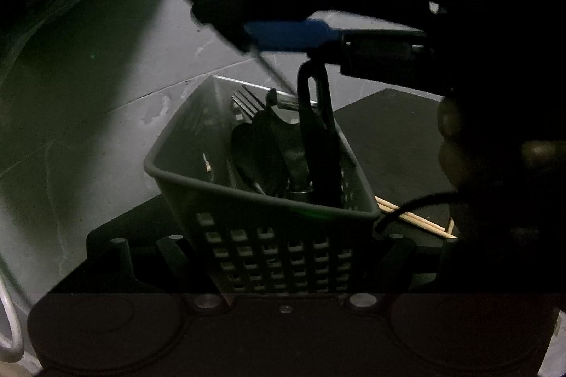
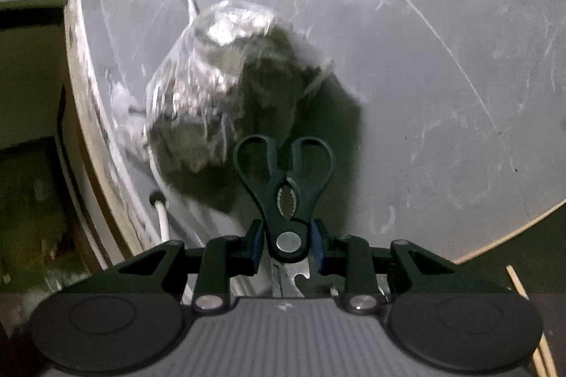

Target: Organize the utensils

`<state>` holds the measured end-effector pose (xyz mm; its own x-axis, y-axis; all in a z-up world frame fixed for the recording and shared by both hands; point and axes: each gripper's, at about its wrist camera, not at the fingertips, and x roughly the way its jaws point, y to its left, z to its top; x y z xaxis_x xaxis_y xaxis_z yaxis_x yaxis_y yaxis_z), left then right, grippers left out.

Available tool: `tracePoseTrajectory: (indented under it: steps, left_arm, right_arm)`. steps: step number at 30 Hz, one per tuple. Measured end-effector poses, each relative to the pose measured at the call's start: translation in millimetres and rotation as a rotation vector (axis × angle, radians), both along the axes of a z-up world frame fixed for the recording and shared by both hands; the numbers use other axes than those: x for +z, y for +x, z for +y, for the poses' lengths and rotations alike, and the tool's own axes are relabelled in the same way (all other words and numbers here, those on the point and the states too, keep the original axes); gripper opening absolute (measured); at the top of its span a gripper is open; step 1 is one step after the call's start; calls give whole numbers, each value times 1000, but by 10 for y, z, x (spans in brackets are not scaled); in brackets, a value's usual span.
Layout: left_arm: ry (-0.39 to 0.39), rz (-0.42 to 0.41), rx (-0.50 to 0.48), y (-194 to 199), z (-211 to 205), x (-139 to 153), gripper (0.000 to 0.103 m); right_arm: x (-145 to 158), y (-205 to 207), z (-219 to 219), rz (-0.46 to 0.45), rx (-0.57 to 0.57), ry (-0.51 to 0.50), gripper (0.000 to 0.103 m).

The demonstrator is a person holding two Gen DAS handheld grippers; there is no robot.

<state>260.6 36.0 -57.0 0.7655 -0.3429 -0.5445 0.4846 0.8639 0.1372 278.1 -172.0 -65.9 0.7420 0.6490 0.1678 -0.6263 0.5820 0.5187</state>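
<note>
The right claw [image 2: 287,244] is clamped on the pivot of the black scissors [image 2: 284,186], held above the grey basket [image 1: 219,189], whose far rim sits against the wall. The left claw [image 1: 283,265] grips that basket's near wall. Dim light hides most of its contents beyond a fork [image 1: 247,102]; chopsticks [image 1: 414,217] lie beside it on the dark worktop [image 1: 399,143].

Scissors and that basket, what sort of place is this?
Probably a home kitchen counter: a grey utensil basket holding a fork, kitchen scissors in the right gripper, and a marble-look wall.
</note>
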Motion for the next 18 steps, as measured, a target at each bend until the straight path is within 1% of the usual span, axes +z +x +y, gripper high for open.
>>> tracePoseTrajectory:
  steps: [4,6,9,11,13,18]
  left_arm:
    - [12,-1,6,39,43,6,79]
    - [12,-4,5,44,67,12,79]
    - [8,-9,4,69,99,7,78]
    - [7,-13,-7,80,127,7,78]
    - [11,-20,-16,98,152,1,78]
    - [25,-44,-39,108,155,-7,79]
  right_arm:
    - [-107,93,-38,23,-2,92,31]
    - [-139,113,-34,17,-11,110,31]
    - [-115,107,11,-31,-26,93,31]
    - [-106,120,37,-56,-4,80,31]
    - [-117,190,70,-51,41,75,31]
    - [-126,229,120,-51,65,20,31]
